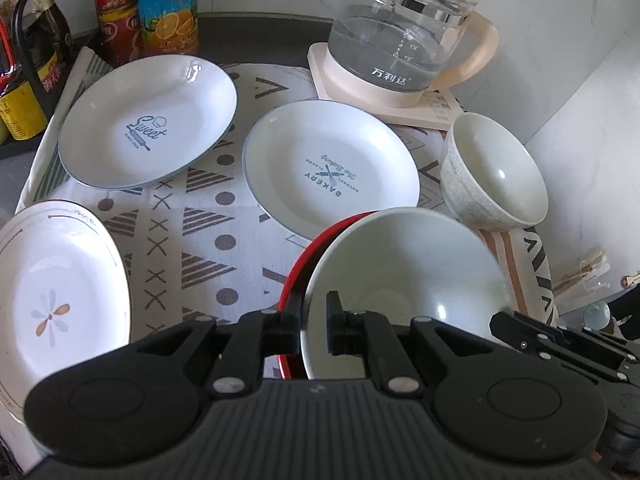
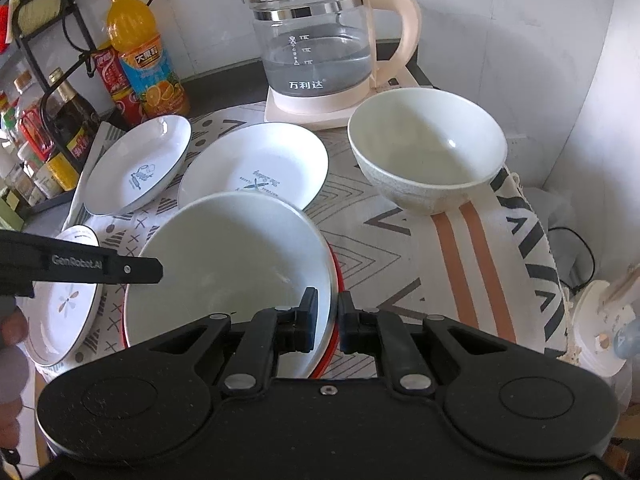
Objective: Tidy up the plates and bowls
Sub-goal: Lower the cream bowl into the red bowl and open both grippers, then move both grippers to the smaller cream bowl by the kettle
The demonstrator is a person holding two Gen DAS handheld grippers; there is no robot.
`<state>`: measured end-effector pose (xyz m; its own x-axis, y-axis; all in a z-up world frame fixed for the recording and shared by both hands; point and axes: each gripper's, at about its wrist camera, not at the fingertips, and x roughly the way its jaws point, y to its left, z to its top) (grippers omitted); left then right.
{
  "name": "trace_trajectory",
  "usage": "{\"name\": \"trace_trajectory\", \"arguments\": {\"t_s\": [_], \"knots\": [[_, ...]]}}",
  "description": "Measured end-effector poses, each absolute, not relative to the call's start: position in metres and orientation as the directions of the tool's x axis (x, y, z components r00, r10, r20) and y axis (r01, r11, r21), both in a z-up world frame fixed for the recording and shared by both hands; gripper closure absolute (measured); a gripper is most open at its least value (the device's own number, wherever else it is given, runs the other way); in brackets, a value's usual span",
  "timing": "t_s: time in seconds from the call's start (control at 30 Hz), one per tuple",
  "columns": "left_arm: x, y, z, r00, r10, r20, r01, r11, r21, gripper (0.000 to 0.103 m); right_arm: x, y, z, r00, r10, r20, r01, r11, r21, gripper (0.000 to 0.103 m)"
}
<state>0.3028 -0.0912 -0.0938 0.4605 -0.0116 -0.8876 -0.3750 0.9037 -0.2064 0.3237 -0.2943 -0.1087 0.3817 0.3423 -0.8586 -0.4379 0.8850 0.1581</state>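
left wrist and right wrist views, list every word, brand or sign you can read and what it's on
"Sweet": far left plate.
"BAKERY", "The Baking": middle plate, upside down; its small ring of letters is too small to read.
"万利达": glass kettle, under level marks too small to read.
"大果粒": orange drink bottle.
"GemRobot.AI": left tongs.
Red bottle and dark bottle: labels blurred.

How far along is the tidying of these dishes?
Barely started. No stack shows yet: the Sweet plate, Bakery plate and flower plate lie apart on the cloth, and the speckled bowl stands alone. In hand: the left tongs and right tongs both clamp the rim of the red-and-white bowl. Left: gathering plates together and bowls together.
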Motion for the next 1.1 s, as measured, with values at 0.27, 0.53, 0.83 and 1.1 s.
{"name": "trace_trajectory", "arguments": {"t_s": [0.27, 0.53, 0.83, 1.1], "knots": [[0.294, -0.088, -0.073, 0.5, 0.008, -0.866, -0.389, 0.896, -0.216, 0.068, 0.319, -0.3, -0.092, 0.395, 0.407, -0.824, -0.458, 0.865, 0.207, 0.082], [0.29, -0.094, -0.057, 0.539, 0.049, -0.841, -0.375, 0.908, -0.188, 0.031, 0.312, -0.319, -0.085, 0.437, 0.407, -0.802, -0.434, 0.876, 0.208, 0.05], [0.289, -0.104, -0.055, 0.555, 0.038, -0.831, -0.342, 0.921, -0.187, 0.022, 0.307, -0.338, -0.077, 0.501, 0.398, -0.768, -0.382, 0.898, 0.217, 0.012], [0.3, -0.119, -0.051, 0.581, 0.002, -0.814, -0.291, 0.935, -0.205, 0.02, 0.314, -0.346, -0.078, 0.514, 0.368, -0.775, -0.338, 0.917, 0.212, 0.008]]}}
